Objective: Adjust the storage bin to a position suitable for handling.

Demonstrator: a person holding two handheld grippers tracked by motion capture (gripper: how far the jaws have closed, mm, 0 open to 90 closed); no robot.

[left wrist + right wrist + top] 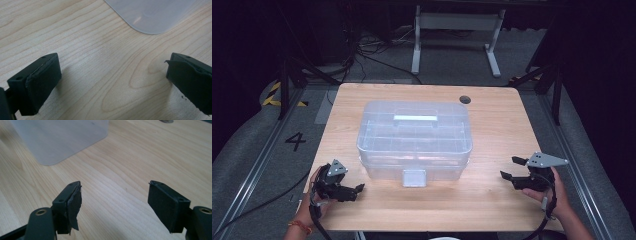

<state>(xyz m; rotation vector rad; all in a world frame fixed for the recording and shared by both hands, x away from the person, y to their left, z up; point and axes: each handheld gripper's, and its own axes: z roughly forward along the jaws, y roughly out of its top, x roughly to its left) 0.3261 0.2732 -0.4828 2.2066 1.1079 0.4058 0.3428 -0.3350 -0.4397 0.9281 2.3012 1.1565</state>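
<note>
Dark room, grey floor, wooden table [492,150] under the lamp. Clear plastic box [414,137] at the middle of the table, lid on, handle on top, latch [414,177] down on the near wall and facing the person, probably so both sides and the front stay within reach. Box sits between the two claws and slightly ahead of each, well apart from both.

Left gripper [354,191] low over the wood at the near left corner, jaws wide apart, nothing held, nothing touched; a rounded corner of the box [152,15] ahead and to the right of its jaws. Right gripper [512,169] off the near right side, jaws likewise spread wide and empty, pointing in towards the box [62,140], which lies ahead and to the left of its jaws.

Looks like a resting pose ahead of a reach: both claws open early, flanking the box, likely for the latch or the lid.
</note>
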